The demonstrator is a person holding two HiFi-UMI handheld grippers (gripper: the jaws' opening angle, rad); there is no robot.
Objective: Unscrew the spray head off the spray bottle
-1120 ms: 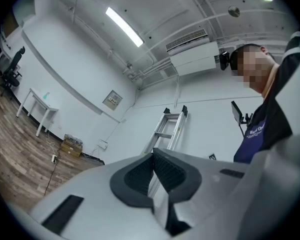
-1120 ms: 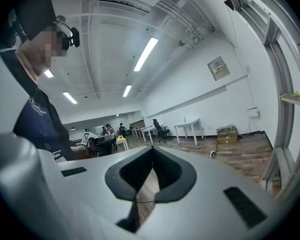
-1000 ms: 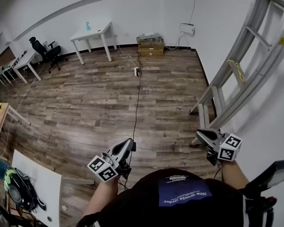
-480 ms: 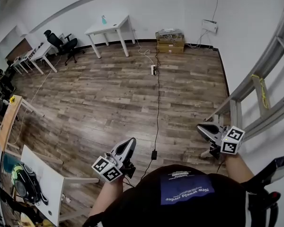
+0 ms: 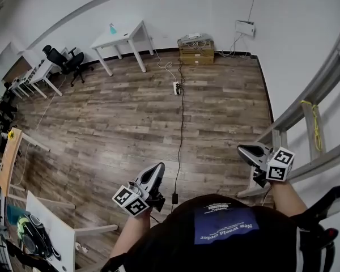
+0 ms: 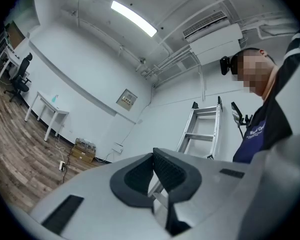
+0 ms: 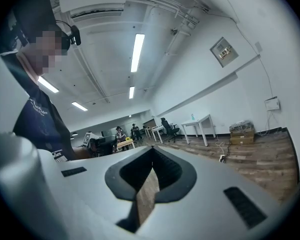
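1. Swung since the earlier frame: the ladder (image 5: 297, 107) is now at the right edge.
2. Left gripper (image 5: 157, 169) and right gripper (image 5: 243, 151) have jaws closed and empty, held over the floor.
3. Spray bottle (image 5: 112, 28) is on the far white table (image 5: 130, 32), well apart from both.
4. Nothing done yet. Approach, grip and unscrew are all left.

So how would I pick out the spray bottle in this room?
Find the far white wall and the white table that stands alone by it, left of the cardboard boxes in the head view. The bottle is upright near that table's left end: small, pale blue, the only thing on it.
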